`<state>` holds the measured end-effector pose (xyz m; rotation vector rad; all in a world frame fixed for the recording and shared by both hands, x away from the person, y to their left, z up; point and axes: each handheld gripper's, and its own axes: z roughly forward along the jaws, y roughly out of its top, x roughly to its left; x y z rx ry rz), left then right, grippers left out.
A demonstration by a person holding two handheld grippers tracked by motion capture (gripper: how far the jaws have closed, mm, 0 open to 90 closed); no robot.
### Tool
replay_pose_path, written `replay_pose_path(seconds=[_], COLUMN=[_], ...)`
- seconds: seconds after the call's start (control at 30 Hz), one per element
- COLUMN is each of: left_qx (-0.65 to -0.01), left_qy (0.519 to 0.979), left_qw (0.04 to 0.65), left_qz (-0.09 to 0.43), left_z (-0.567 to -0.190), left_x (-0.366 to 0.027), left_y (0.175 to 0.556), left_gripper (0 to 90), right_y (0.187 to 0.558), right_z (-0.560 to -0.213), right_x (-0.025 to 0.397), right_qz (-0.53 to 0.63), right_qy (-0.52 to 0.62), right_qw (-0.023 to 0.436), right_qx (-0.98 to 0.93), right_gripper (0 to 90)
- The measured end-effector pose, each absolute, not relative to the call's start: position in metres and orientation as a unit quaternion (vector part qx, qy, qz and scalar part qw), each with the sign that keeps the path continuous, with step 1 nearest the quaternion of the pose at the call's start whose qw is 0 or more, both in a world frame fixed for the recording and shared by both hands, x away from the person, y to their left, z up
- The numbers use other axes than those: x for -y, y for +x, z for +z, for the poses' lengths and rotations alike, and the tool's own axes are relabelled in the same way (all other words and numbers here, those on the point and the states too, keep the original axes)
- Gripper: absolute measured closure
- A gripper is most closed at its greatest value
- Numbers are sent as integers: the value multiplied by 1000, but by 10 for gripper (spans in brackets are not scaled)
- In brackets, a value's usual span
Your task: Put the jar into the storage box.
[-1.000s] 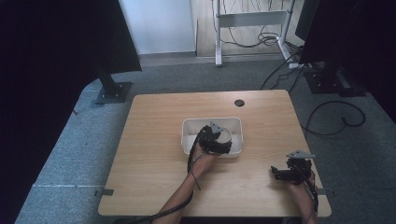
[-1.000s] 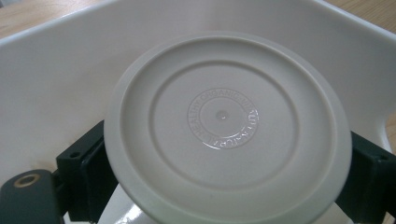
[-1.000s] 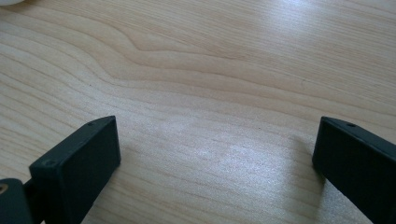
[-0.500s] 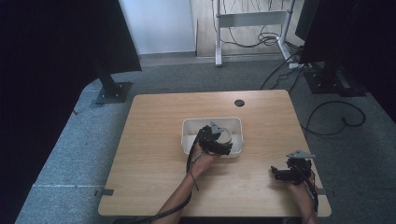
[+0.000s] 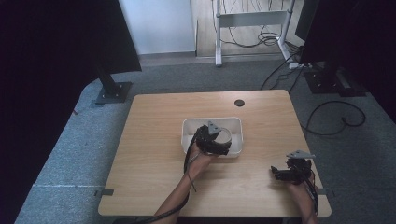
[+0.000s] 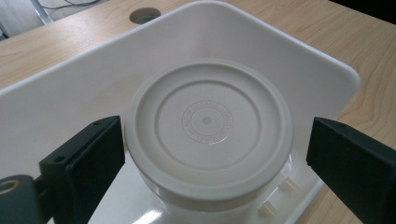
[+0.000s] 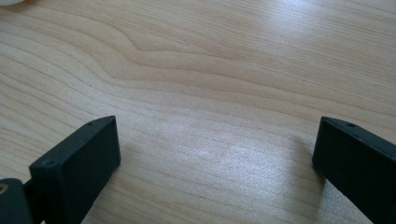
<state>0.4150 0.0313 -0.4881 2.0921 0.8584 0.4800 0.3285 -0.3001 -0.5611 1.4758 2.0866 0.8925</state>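
A round tub with a cream ribbed lid (image 6: pixel 208 123) stands in a white rectangular tray (image 6: pixel 70 93) at the middle of the wooden table. My left gripper (image 6: pixel 212 135) is open, its jaws on either side of the lid. The left jaw is almost at the lid's rim and the right jaw is a small gap away. In the high view the left gripper (image 5: pixel 218 141) hangs over the tray (image 5: pixel 235 122) and covers most of the tub (image 5: pixel 225 135). My right gripper (image 5: pixel 276 173) rests low at the table's front right, open (image 7: pixel 215 140), with bare wood between its jaws.
The wooden table (image 5: pixel 154 140) has a round cable hole (image 5: pixel 239 102) near its far edge. Monitor stands (image 5: pixel 112 91) and loose cables (image 5: pixel 336 116) lie on the grey carpet beyond the table. Bare wood stretches to the left of and behind the tray.
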Motion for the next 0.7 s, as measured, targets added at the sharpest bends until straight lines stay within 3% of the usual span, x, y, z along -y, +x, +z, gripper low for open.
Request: replay_pose_path(seconds=[0.7], left_qx=[-322], left_qy=[828], left_qw=[417], left_qz=[192], left_z=[-477], left_x=[-44], left_y=[400], left_gripper=[50], right_y=[328], right_z=[-561], right_x=[300], right_qz=[322], right_qy=[532], right_qw=[216], right_qx=[-753], right_gripper=[6])
